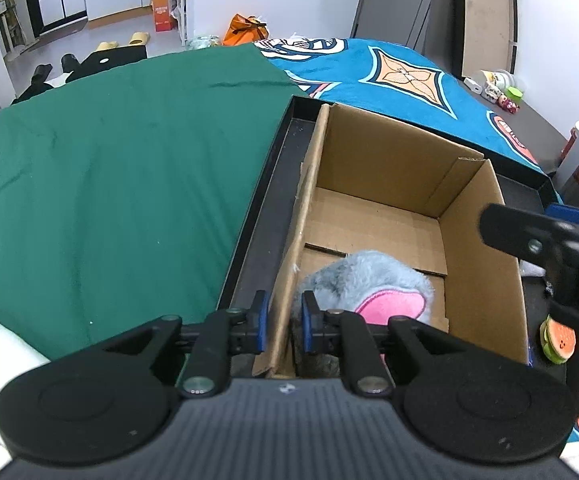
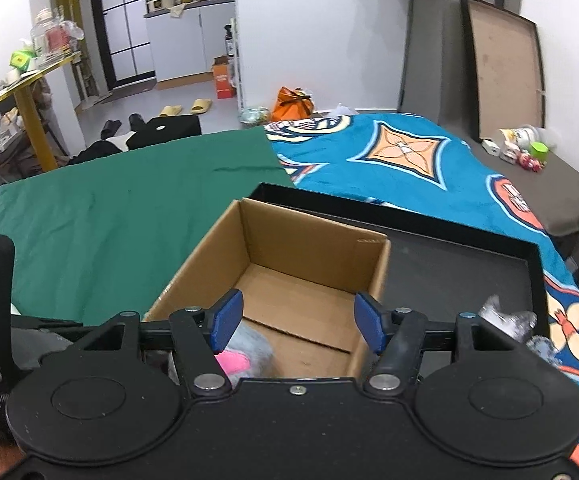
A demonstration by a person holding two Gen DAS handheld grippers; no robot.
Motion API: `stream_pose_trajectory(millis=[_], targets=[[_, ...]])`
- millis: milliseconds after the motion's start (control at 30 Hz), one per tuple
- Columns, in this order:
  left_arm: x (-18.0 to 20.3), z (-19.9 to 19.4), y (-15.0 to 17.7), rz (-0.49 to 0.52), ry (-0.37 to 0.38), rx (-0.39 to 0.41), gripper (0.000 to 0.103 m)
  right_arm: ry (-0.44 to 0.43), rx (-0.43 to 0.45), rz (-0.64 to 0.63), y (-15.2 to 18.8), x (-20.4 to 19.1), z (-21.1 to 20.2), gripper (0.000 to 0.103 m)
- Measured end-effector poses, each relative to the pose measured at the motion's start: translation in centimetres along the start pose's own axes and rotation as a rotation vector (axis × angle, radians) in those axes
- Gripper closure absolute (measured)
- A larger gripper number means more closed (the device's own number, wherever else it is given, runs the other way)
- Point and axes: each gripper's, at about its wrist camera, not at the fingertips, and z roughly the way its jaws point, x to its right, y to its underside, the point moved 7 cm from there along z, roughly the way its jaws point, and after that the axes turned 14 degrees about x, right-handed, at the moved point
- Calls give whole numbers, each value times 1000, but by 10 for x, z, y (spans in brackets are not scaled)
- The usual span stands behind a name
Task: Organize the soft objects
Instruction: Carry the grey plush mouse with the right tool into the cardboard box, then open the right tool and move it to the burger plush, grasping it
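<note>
An open cardboard box [image 1: 385, 184] stands in a black tray [image 1: 273, 184] on the bed. A grey plush toy with a pink patch [image 1: 369, 284] lies in the box's near corner; it also shows in the right wrist view [image 2: 249, 350]. My left gripper [image 1: 283, 320] is shut on the box's left wall, one finger outside, one inside. My right gripper [image 2: 297, 320] is open and empty above the box [image 2: 313, 256]; its body shows at the right of the left wrist view [image 1: 549, 248].
A small watermelon-patterned soft toy [image 1: 557, 340] lies right of the box. A crinkled clear wrapper [image 2: 509, 320] lies in the tray [image 2: 469, 264]. A green cloth [image 1: 109, 168] and a blue patterned blanket [image 2: 409, 168] cover the bed. Small items sit at the far right.
</note>
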Motion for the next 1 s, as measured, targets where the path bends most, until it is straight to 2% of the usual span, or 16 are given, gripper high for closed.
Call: stream_pose_trajectory(millis=[133, 200, 300, 533, 667, 1000], targets=[[2, -4, -2, 10, 5, -5, 82, 27, -8, 23, 6, 15, -9, 31], [4, -8, -2, 17, 6, -2, 74, 46, -8, 43, 10, 24, -15, 28], [6, -14, -4, 28, 11, 11, 62, 68, -18, 72, 18, 38, -23, 28], [12, -18, -5, 44, 17, 10, 46, 122, -36, 106, 35, 67, -40, 25], [14, -22, -8, 52, 7, 20, 34, 143, -41, 128, 46, 82, -49, 23], [24, -30, -12, 107, 2, 36, 27, 173, -66, 198, 72, 115, -54, 22]])
